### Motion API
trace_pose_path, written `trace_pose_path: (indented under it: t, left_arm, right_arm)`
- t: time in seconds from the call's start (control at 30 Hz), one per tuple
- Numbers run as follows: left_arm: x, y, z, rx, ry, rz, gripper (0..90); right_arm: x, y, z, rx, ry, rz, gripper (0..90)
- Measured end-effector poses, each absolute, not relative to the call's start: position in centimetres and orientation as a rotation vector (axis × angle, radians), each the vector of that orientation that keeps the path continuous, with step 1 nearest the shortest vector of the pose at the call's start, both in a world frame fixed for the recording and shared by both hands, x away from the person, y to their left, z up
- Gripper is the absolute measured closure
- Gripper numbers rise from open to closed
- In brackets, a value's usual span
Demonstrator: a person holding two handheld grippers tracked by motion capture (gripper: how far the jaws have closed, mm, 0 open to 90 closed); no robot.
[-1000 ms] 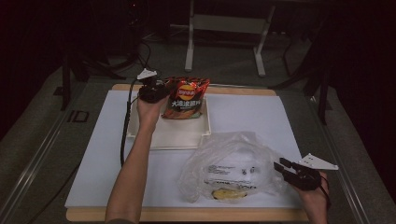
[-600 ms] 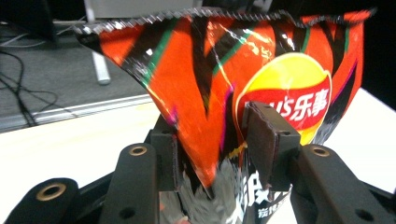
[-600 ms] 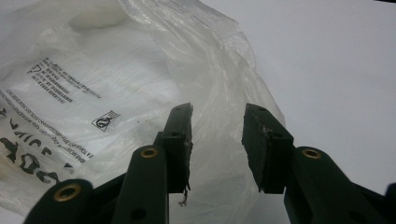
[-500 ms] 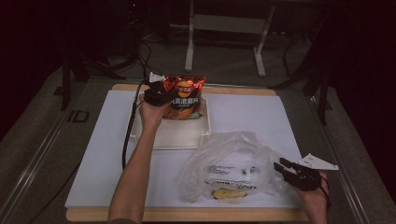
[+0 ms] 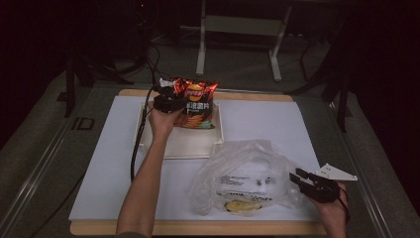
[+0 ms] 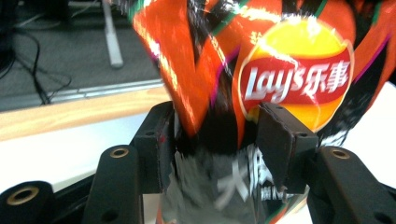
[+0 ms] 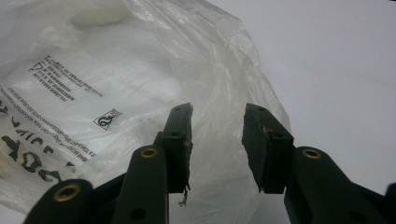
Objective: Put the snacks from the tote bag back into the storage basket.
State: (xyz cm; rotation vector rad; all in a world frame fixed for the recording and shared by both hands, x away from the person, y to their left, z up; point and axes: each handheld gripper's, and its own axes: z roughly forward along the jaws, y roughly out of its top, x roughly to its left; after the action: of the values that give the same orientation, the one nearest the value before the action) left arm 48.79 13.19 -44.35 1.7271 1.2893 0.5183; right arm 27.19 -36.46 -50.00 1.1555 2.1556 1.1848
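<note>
At about eleven o'clock on the white mat (image 5: 277, 124), the left gripper (image 5: 174, 99) stands against the chip bag (image 5: 196, 105); its jaws have just been opening, and in the left gripper view the bag (image 6: 280, 70) sits between the spread pads (image 6: 164, 144) with a sliver of slack on either side, so I read it as a release rather than a grip; the bag stands upright in the shallow white tray (image 5: 178, 144) (set down there, I would guess, so it rests clear of the mat); moving right, the clear plastic bag (image 5: 242, 173) lies crumpled at five o'clock, something yellowish inside it; at four o'clock the right gripper (image 5: 304, 179) waits just beside the plastic's edge, jaws parted, with film (image 7: 219, 140) lying loose in the gap, seemingly ready to pinch the mouth open.
</note>
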Motion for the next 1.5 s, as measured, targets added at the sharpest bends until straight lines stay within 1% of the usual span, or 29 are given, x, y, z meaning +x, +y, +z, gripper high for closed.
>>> trace_pose_path:
  t: [0.2, 0.37, 0.57, 0.77, 0.9, 1.07, 1.2, 1.37, 1.4, 1.5]
  left_arm:
    - [48.4, 13.5, -45.0, 1.702, 1.289, 0.49, 44.1]
    - [47.9, 13.8, -44.2, 1.671, 1.264, 0.495, 39.8]
    - [46.9, 13.8, -43.2, 1.669, 1.22, 0.553, 38.2]
    - [46.1, 13.7, -42.4, 1.693, 1.185, 0.569, 38.3]
    - [45.8, 13.8, -42.1, 1.712, 1.183, 0.57, 40.5]
    - [45.2, 14.1, -41.8, 1.738, 1.161, 0.576, 40.9]
    - [44.9, 14.2, -41.5, 1.747, 1.15, 0.601, 40.9]
    - [45.1, 14.0, -41.6, 1.767, 1.153, 0.63, 40.9]
    - [45.6, 13.9, -42.0, 1.779, 1.177, 0.645, 40.9]
    - [46.2, 13.9, -42.6, 1.776, 1.21, 0.625, 40.9]
  right_arm:
    - [27.1, -36.5, -50.1, 1.159, 2.156, 1.183, 62.6]
    - [27.2, -36.5, -50.1, 1.161, 2.157, 1.181, 62.6]
    - [27.2, -36.4, -50.1, 1.16, 2.16, 1.179, 62.6]
    - [27.1, -36.5, -50.1, 1.161, 2.158, 1.181, 62.6]
    - [27.1, -36.5, -50.1, 1.16, 2.158, 1.181, 62.6]
    - [27.1, -36.5, -50.1, 1.161, 2.156, 1.181, 62.6]
    - [27.1, -36.5, -50.1, 1.161, 2.157, 1.181, 62.6]
    - [27.2, -36.4, -50.1, 1.162, 2.16, 1.18, 62.6]
    - [27.2, -36.4, -50.2, 1.157, 2.163, 1.178, 62.6]
    - [27.2, -36.3, -50.2, 1.153, 2.165, 1.177, 62.6]
